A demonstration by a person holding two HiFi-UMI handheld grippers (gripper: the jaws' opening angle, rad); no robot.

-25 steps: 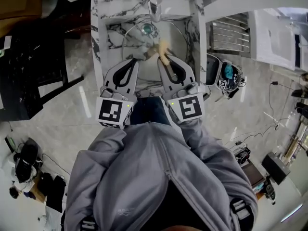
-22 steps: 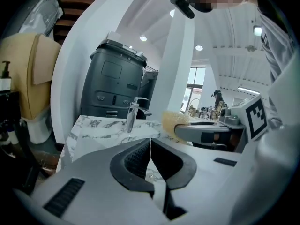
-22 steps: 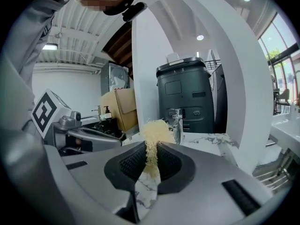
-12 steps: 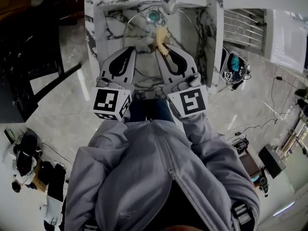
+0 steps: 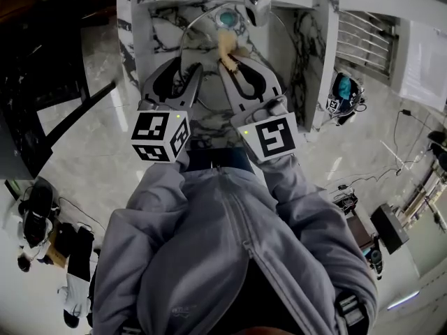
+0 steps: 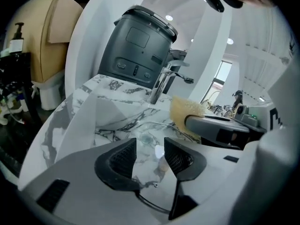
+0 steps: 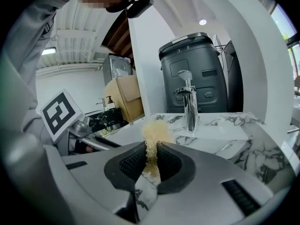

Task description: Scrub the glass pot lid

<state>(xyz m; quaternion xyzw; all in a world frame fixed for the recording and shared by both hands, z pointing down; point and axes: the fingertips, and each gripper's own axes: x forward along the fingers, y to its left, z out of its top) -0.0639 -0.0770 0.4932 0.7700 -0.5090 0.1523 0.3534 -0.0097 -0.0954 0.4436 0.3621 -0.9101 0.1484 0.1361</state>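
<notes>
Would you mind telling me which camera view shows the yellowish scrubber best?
The right gripper view: the scrubber stands centred, pinched in the right gripper. The head view shows it small, from above, over the sink. The left gripper view shows only its frayed end at the right.

Right claw [image 7: 151,162] pinching tan scrubber [image 7: 155,131], chrome faucet [image 7: 189,103] on marbled sink top [image 7: 225,124], grey appliance [image 7: 193,67] behind
</notes>
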